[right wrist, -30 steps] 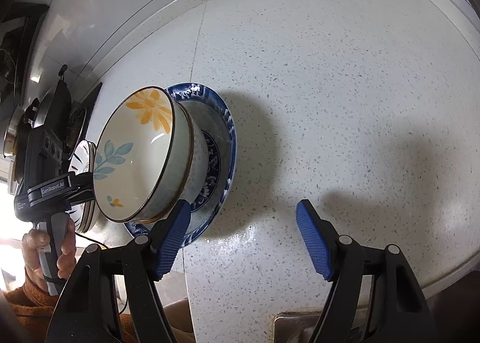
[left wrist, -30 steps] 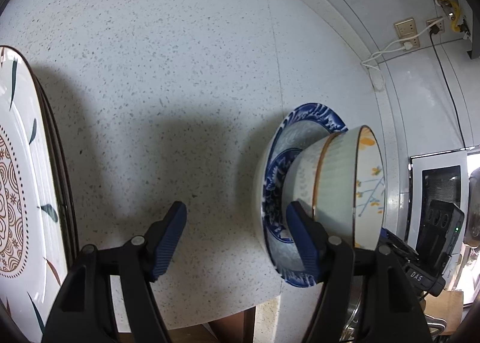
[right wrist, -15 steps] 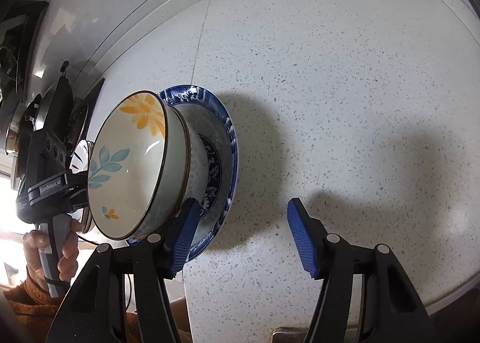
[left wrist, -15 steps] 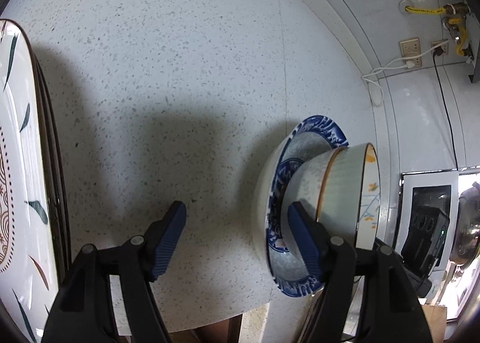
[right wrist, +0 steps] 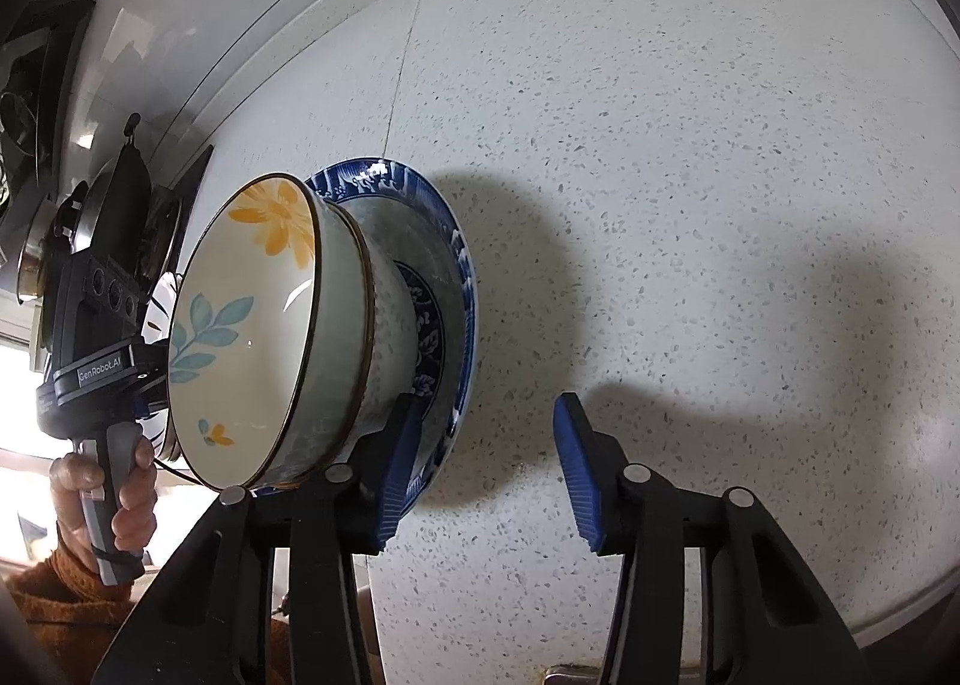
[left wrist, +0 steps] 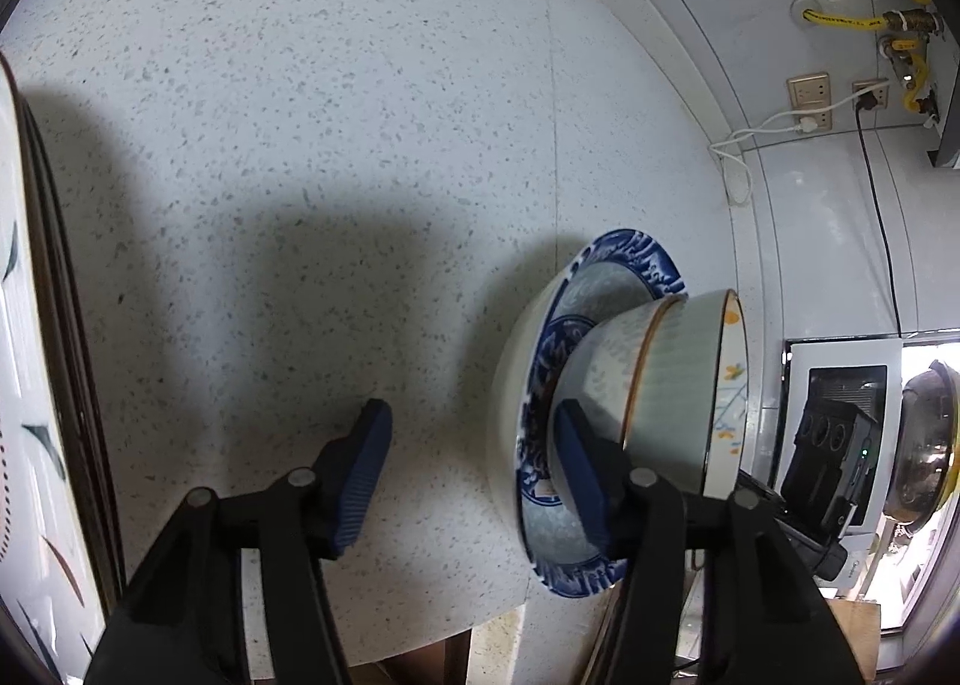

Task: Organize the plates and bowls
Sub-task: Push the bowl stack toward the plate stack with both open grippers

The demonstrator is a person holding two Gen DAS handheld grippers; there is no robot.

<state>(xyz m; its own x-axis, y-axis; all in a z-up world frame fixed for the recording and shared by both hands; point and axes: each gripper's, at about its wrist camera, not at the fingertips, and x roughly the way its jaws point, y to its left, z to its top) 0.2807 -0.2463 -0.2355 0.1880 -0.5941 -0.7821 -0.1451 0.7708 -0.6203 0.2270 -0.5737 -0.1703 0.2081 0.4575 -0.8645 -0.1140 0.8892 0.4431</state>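
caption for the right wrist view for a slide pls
Right gripper straddling the rim of a blue-patterned plate that carries a floral bowl, jaws just closing.

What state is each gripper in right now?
Left gripper: open, jaws have just been closing, blue-rimmed plate edge between them, not clamped.
Right gripper: open too, also just closing, same plate's edge between its jaws.

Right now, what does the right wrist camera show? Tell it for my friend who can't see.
A flowered bowl sits in a blue-rimmed plate on a speckled white counter. The right gripper has just been closing, with only the plate's rim between its blue fingers. At far left, a hand holds the other gripper.
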